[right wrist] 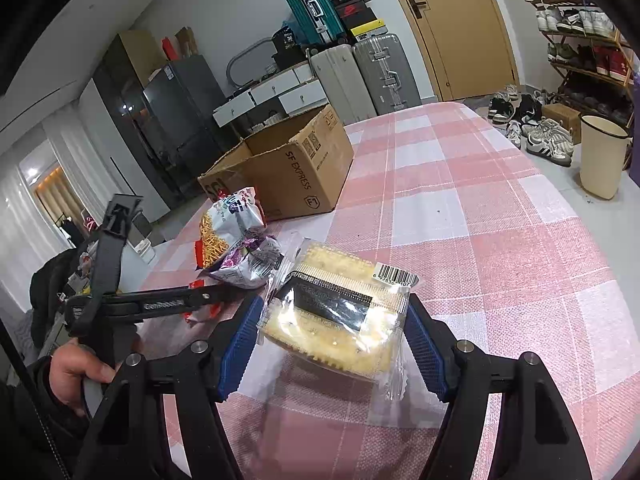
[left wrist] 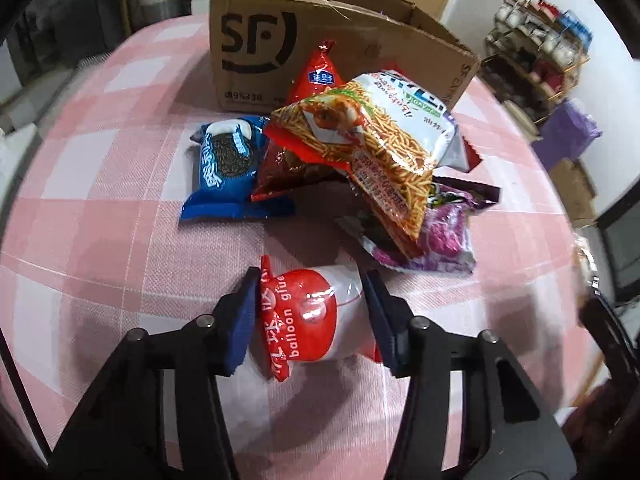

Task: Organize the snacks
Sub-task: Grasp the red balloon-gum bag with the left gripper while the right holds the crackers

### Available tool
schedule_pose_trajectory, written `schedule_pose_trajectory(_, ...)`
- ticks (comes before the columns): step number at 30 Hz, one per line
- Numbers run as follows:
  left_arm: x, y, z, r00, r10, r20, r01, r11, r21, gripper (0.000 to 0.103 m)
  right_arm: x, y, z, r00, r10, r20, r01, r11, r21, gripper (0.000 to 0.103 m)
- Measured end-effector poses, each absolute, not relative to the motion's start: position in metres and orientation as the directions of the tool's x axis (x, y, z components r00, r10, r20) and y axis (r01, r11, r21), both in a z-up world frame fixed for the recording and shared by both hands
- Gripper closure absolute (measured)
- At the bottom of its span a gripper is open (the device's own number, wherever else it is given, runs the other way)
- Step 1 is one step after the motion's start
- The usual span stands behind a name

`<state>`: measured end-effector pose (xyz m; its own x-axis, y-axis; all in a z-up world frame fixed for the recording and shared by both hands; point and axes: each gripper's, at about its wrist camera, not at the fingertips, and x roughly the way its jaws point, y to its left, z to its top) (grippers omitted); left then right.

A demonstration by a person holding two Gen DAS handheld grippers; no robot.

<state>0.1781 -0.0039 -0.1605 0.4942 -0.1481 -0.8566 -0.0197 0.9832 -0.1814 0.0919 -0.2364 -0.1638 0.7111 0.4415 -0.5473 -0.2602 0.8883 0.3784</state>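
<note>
In the left wrist view my left gripper (left wrist: 310, 312) is shut on a red and white "balloon glue" packet (left wrist: 316, 312), held just above the pink checked tablecloth (left wrist: 120, 200). Beyond it lies a pile: a blue cookie pack (left wrist: 228, 168), an orange noodle-snack bag (left wrist: 360, 148), a purple bag (left wrist: 444, 236) and a red packet (left wrist: 316, 72). An open cardboard box (left wrist: 256, 48) stands behind. In the right wrist view my right gripper (right wrist: 334, 332) is shut on a clear pack of crackers (right wrist: 336, 316). The box (right wrist: 288, 168) is far left there.
The other gripper and the hand holding it (right wrist: 120, 300) reach in at the left of the right wrist view, near the snack pile (right wrist: 236, 248). The tablecloth (right wrist: 480, 220) stretches to the right. Off the table are suitcases, a shoe rack and a cream bin (right wrist: 600, 156).
</note>
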Motion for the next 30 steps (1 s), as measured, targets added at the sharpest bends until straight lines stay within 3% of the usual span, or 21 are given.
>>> schedule_pose_trajectory(30, 0.111, 0.046, -0.103, 0.618, -0.193, -0.762, -0.011, 0.967, -0.253, 0.055, 0.063, -0.196, -0.118, 0.746, 0.427, -0.511, -0.327, 0.903, 0.278, 0.032)
